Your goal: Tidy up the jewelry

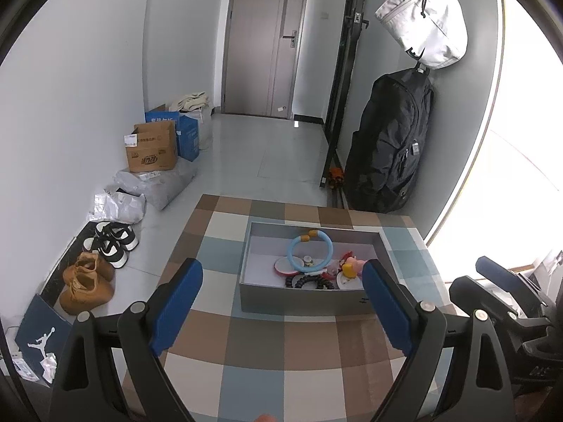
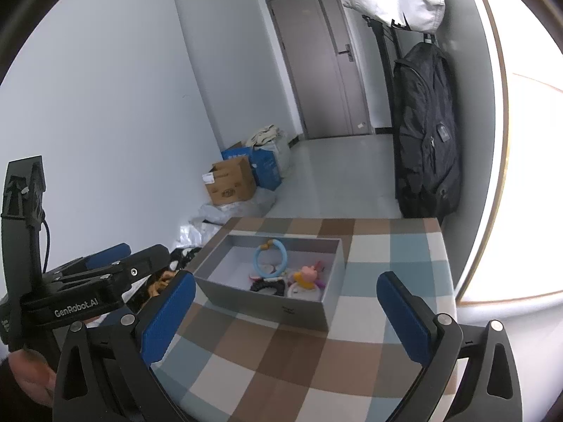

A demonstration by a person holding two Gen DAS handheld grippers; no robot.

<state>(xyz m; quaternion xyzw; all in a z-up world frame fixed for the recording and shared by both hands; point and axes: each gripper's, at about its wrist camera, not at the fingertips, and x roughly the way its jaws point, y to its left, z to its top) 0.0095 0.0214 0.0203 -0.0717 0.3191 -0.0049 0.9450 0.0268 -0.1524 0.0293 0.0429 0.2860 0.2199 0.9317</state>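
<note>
We are holding our left gripper (image 1: 281,302) and right gripper (image 2: 286,311) wide apart, with nothing in them. The box (image 1: 302,300) is sitting on the checked table (image 1: 281,362), and a blue ring (image 1: 309,251) and little toys are lying inside it.

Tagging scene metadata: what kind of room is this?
Most likely a home entryway. A closed door ends the passage, shoes line the left wall, and backpacks hang on the right. The jewelry box sits on a checkered table.

Left gripper (image 1: 283,304) and right gripper (image 2: 286,313) side by side, jaws wide apart, both empty.
</note>
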